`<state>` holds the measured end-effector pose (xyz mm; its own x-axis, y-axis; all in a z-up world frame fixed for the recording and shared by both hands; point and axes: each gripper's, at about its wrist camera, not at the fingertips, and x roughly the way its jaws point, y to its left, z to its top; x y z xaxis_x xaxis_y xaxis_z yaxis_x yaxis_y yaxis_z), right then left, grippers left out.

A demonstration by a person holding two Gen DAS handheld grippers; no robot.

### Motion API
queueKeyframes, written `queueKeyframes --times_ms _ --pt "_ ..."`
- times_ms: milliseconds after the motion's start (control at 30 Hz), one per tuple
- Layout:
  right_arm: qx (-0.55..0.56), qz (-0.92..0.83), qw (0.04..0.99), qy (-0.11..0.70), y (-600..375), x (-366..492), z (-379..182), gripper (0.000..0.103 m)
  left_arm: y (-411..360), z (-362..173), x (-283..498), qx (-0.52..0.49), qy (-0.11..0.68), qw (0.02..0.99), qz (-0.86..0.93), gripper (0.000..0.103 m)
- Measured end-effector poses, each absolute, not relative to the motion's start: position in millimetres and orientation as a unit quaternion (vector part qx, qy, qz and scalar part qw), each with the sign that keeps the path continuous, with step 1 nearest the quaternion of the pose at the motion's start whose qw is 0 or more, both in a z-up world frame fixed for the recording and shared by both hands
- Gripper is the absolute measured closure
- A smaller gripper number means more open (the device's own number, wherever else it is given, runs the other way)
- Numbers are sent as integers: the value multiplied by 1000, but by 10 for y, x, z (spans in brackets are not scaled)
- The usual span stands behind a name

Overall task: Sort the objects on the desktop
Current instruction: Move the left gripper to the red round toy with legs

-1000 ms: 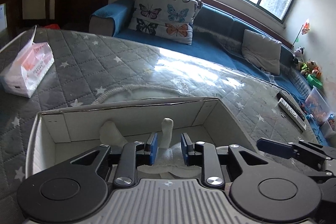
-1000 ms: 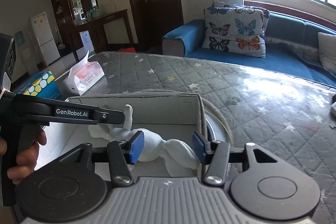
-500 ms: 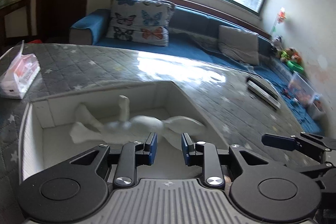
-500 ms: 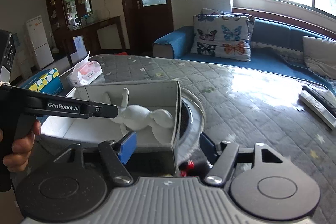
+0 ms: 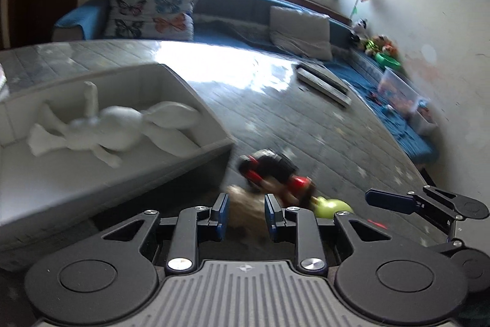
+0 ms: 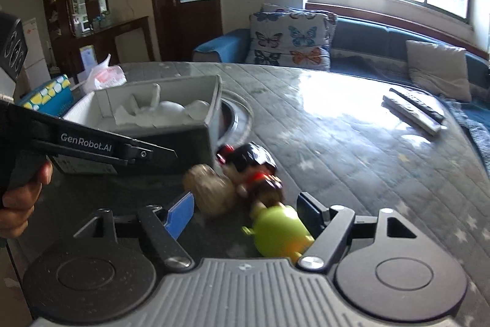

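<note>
A white plush rabbit (image 5: 119,127) lies in the grey open box (image 5: 196,100), seen too in the right wrist view (image 6: 165,112) inside the box (image 6: 137,152). Just right of the box lie a tan round toy (image 6: 211,192), a red-and-black toy (image 6: 251,164) and a green toy (image 6: 281,232). My right gripper (image 6: 246,213) is open wide around the green and tan toys. My left gripper (image 5: 244,213) is open a little and empty, above the tan toy (image 5: 245,204), near the red-and-black toy (image 5: 269,170) and the green one (image 5: 332,207).
Two remote controls (image 6: 413,109) lie at the table's far right. A tissue pack (image 6: 105,75) and a blue-yellow box (image 6: 46,95) stand behind the grey box. A round ring (image 6: 235,112) is set in the tabletop beside the box. A sofa with pillows lies beyond.
Both grippers have drawn back from the box and swung right, over the toys beside it. The rabbit stays in the box. The right gripper has opened wider.
</note>
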<state>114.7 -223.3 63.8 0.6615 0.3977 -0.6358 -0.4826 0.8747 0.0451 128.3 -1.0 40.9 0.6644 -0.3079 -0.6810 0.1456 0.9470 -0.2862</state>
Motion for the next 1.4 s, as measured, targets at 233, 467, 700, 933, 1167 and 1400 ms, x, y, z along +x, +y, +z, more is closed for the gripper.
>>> queueKeyframes --times_ms 233,467,700,933,1167,1400 --pt "-58 212 913 343 -2522 996 501 26 -354 295 1231 -100 408 891 -172 75" --pt "-50 190 912 362 -2809 886 345 26 -616 180 1201 -109 435 867 -217 75" --pt "-44 200 908 366 -2895 929 229 26 -775 158 1196 -117 446 853 -243 75" --pt "-47 226 902 364 -2893 994 170 26 -833 112 1257 -123 457 846 -246 75" --pt "-56 255 892 369 -2856 915 199 28 -825 97 1277 -131 459 844 -245 75" --pt "-50 276 882 378 -2898 866 220 27 -813 88 1296 -145 463 839 -247 75"
